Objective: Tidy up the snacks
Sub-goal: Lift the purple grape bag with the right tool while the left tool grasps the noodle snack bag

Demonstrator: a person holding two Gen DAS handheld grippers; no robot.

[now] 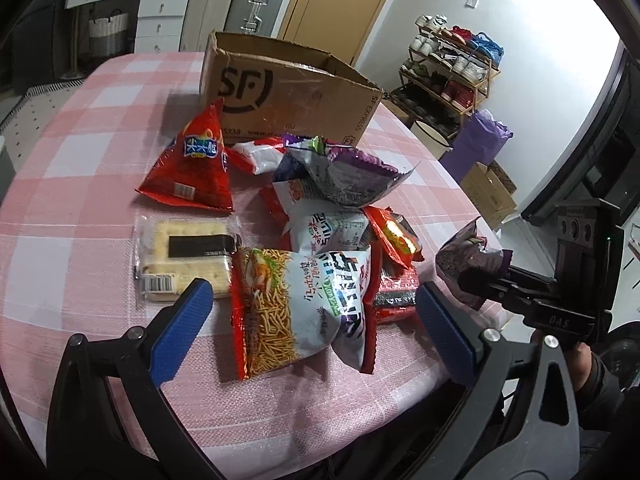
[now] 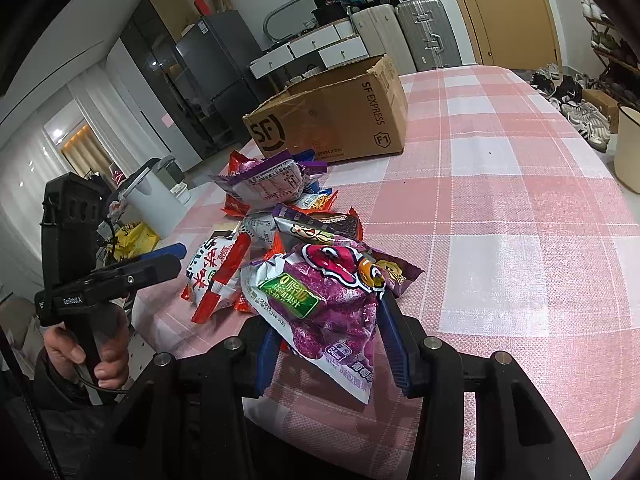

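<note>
Behind snack pile [image 1: 320, 216], SF box [image 1: 288, 92], R gripper [image 2: 332, 336] jaws clamping purple bag [image 2: 324, 304], L gripper [image 1: 312, 320] jaws wide.

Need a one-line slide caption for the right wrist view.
Right gripper clamps a purple snack bag above the snack pile, open SF cardboard box behind on the pink checked tablecloth.

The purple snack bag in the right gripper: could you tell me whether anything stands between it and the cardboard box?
Yes. The purple snack bag, clamped in the right gripper, has the heap of foil snack packets lying on the pink checked tablecloth directly before the open brown SF cardboard box.
</note>
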